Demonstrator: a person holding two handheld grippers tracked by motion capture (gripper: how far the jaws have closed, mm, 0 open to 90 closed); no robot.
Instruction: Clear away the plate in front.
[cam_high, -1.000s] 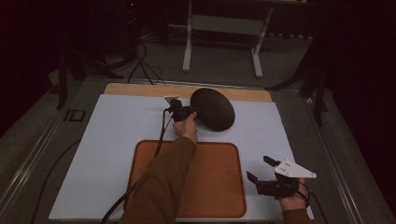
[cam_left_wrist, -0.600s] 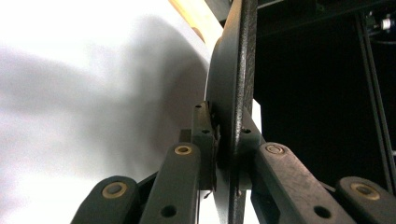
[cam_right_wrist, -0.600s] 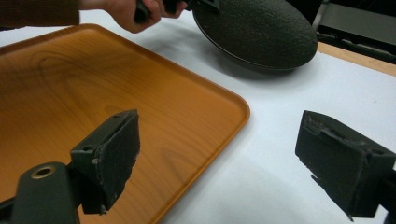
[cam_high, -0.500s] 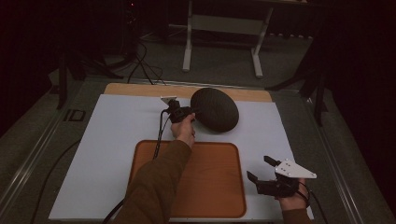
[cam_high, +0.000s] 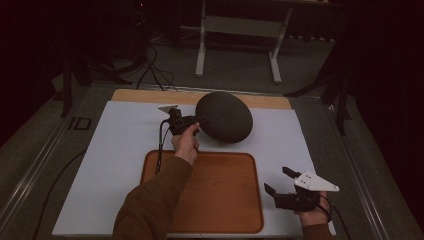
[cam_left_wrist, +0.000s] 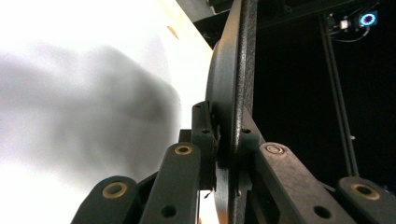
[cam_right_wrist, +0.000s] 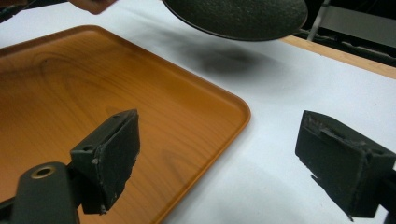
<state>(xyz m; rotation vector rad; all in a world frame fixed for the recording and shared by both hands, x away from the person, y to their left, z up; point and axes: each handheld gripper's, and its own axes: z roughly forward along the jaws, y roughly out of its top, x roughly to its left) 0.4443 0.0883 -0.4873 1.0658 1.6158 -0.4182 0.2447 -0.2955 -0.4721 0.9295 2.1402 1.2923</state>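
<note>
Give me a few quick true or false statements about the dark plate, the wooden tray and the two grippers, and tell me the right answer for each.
1. The left gripper is clamped on the rim of the dark plate. True.
2. The dark plate lies flat in the wooden tray. False: it is held off the white mat, beyond the tray's far edge, with its shadow on the mat below.
3. The right gripper holds nothing, its jaws standing apart. True.
4. The right gripper is over the middle of the tray. False: it is by the tray's right edge, over the mat.
5. The tray has food on it. False: it is bare.
</note>
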